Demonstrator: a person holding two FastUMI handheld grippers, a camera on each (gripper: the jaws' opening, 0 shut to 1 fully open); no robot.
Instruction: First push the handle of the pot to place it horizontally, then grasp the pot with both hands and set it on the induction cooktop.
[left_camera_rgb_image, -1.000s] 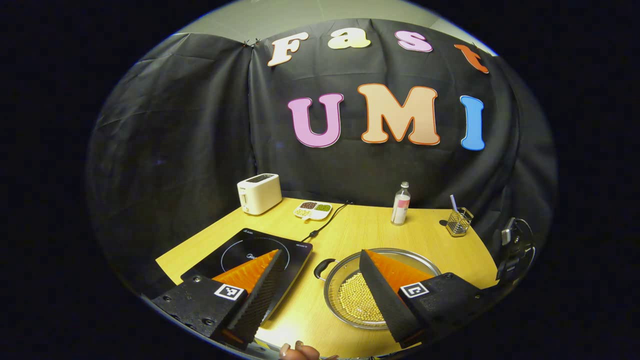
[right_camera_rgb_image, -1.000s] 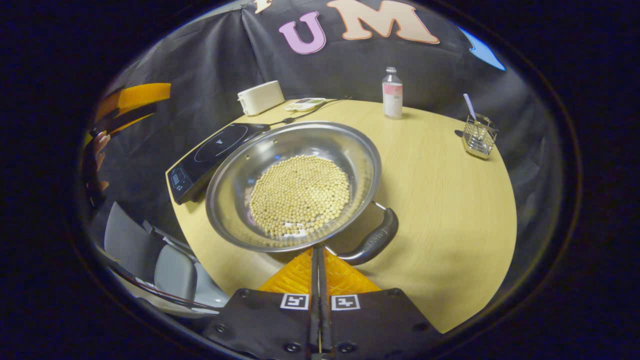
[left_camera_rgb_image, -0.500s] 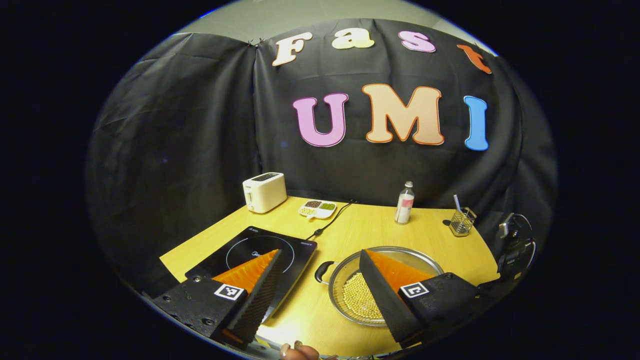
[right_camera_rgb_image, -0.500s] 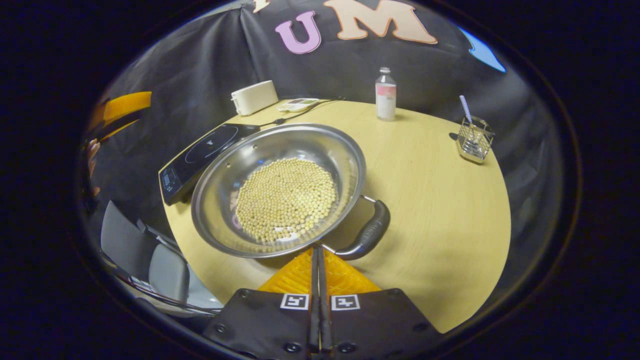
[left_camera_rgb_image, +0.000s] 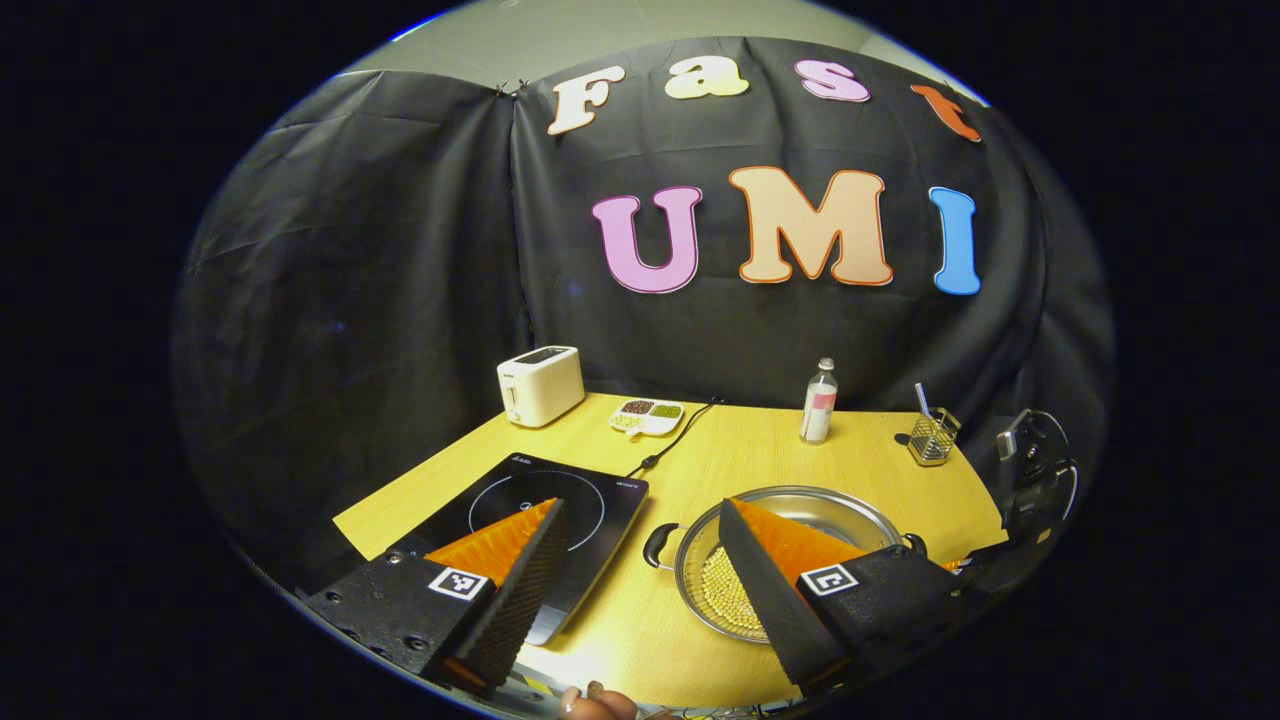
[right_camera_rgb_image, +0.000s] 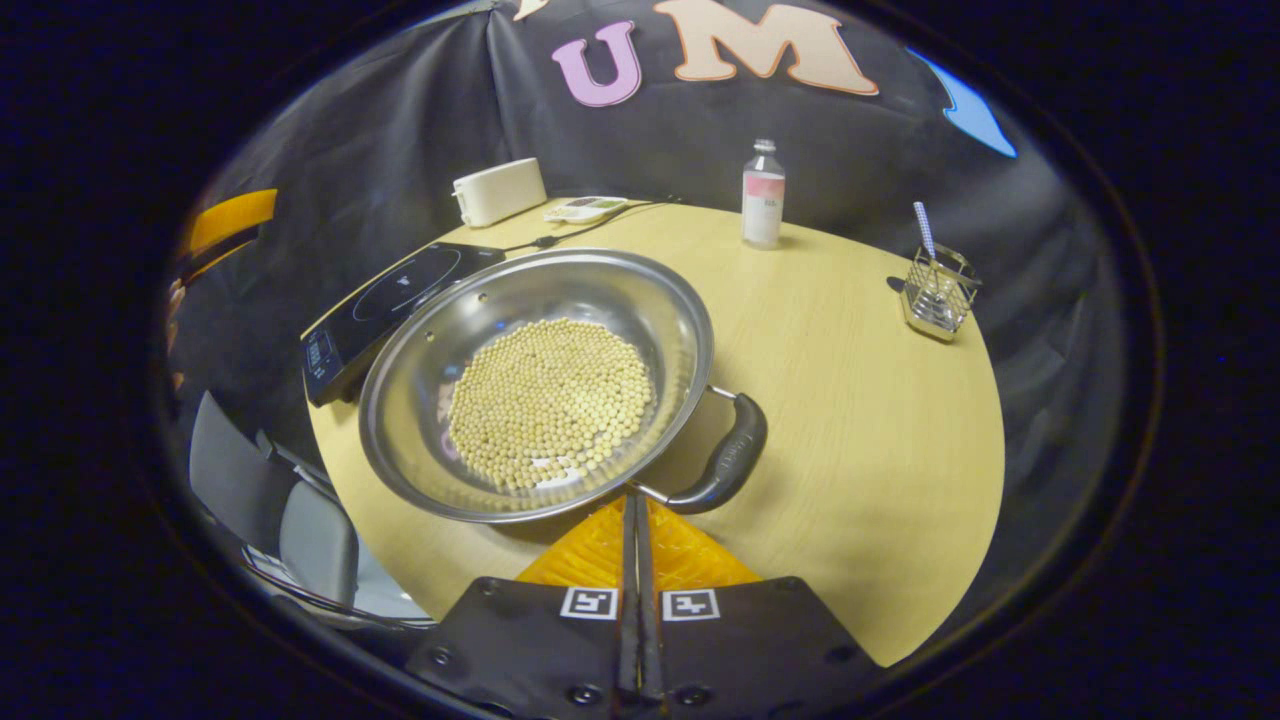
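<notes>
1. Tongs, left gripper (left_camera_rgb_image: 640, 530): my left tool hangs with its two orange-faced fingers spread wide and nothing between them, above the near edge of the bench (left_camera_rgb_image: 740, 460).
2. Tongs, right gripper (right_camera_rgb_image: 636, 515): my right tool has its fingers pressed flat together, empty. Their tips sit at the near rim of the pot (right_camera_rgb_image: 535, 385), just beside the root of its black handle (right_camera_rgb_image: 722, 460); I cannot tell whether they touch it.
3. Pot: a shallow steel pan holding a layer of pale round beans (right_camera_rgb_image: 548, 400). It stands on the bench toward the near edge. In the left gripper view the pot (left_camera_rgb_image: 840, 510) shows a second black handle (left_camera_rgb_image: 657, 545) on the side facing the cooker.
4. Induction cooktop (left_camera_rgb_image: 560, 510): a black slab at the bench's left edge, just beside the pot and bare on top. In the right gripper view the cooktop (right_camera_rgb_image: 390, 300) lies beyond the pot's far-left rim.
5. Far edge of the bench: a white toaster (left_camera_rgb_image: 541, 384), a divided dish (left_camera_rgb_image: 647, 415), a power cord (left_camera_rgb_image: 672, 440) and a clear bottle (left_camera_rgb_image: 818, 402).
6. Right edge: a wire holder (right_camera_rgb_image: 938, 297).
</notes>
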